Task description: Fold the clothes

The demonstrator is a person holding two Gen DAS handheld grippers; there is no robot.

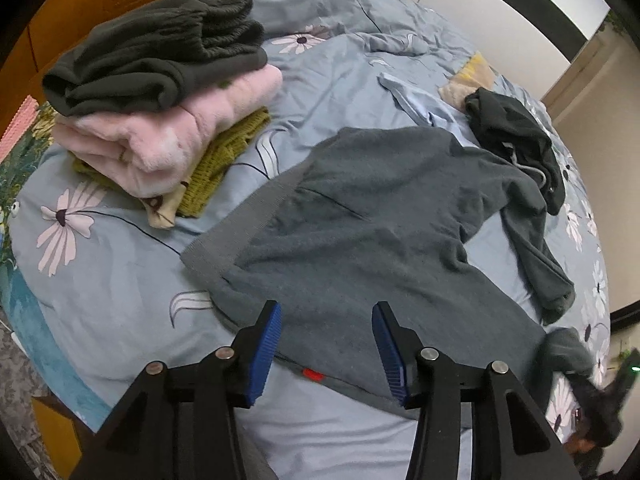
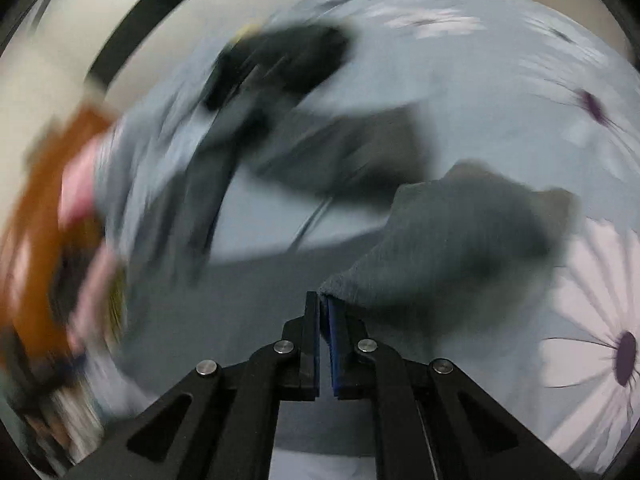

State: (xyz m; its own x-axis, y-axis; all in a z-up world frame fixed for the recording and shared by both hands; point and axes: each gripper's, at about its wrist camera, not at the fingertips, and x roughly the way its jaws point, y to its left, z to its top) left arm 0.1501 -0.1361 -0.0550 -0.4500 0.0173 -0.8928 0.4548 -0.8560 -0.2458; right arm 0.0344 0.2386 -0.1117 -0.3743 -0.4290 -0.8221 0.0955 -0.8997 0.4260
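The bed carries a stack of folded clothes at its far left and the grey sweater spread flat in the middle, one sleeve trailing right. Your right tool is clamped on the other sleeve's cuff; carry it smoothly across the body without dragging the torso. Your left tool hangs with its blue pads apart over the near edge, so pin that edge down.

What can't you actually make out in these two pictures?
- Right wrist view: motion blur smears everything beyond the right gripper; only the grey sweater cuff it pinches reads clearly.
- Left wrist view: the folded stack hides its lower garments.
- Left wrist view: the left gripper, open, covers part of the sweater's edge.
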